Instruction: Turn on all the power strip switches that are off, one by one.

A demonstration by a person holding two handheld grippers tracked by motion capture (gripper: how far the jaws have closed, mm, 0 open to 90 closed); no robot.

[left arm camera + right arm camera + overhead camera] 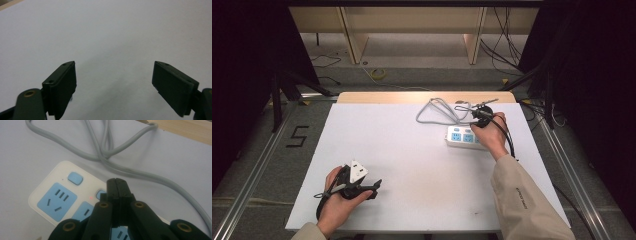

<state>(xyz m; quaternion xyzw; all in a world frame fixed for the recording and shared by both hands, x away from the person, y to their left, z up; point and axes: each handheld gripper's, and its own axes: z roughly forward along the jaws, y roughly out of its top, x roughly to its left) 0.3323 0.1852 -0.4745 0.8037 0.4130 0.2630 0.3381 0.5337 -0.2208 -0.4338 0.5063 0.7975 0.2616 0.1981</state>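
A white power strip [464, 137] with blue sockets lies at the right of the white table top [412, 150]. Its grey cable [434, 114] loops behind it. My right gripper [476, 120] is over the strip, and in the right gripper view the right gripper [116, 181] is shut with nothing between the jaws. Its tips stand just past a blue switch [100, 194] on the power strip [57, 195]; contact cannot be told. A small red light [91, 198] glows beside that switch. My left gripper [374, 188] rests at the near left. In its own view the left gripper [113, 63] is open and empty.
The grey cable [120, 167] crosses itself beyond the strip and runs toward the table's wooden far edge [412, 96]. Another blue switch [75, 178] sits at the strip's end. Black cables and stands crowd the floor on both sides.
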